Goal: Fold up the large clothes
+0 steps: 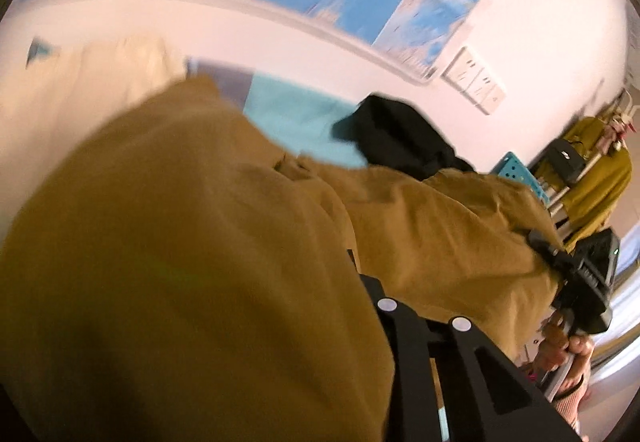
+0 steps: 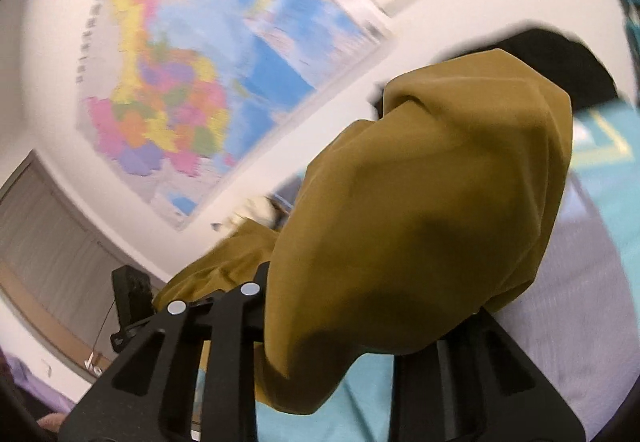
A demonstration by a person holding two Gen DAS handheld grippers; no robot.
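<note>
A large mustard-brown garment [image 1: 192, 242] hangs lifted in the air and fills most of the left wrist view. It drapes over my left gripper [image 1: 360, 274], whose jaws are hidden under the cloth. My right gripper [image 1: 544, 242] shows at the right of the left wrist view, shut on the garment's far edge. In the right wrist view the same garment [image 2: 420, 210] bulges over my right gripper [image 2: 360, 282], with the fingertips buried in it. The other gripper [image 2: 132, 306] shows at the lower left there.
A black garment [image 1: 400, 134] and a cream cloth [image 1: 80, 90] lie on a teal and lavender sheet [image 1: 296, 118]. A wall map [image 2: 200, 82] hangs behind. A rack with an olive garment [image 1: 600, 178] and a teal basket [image 1: 516, 170] stand at the right.
</note>
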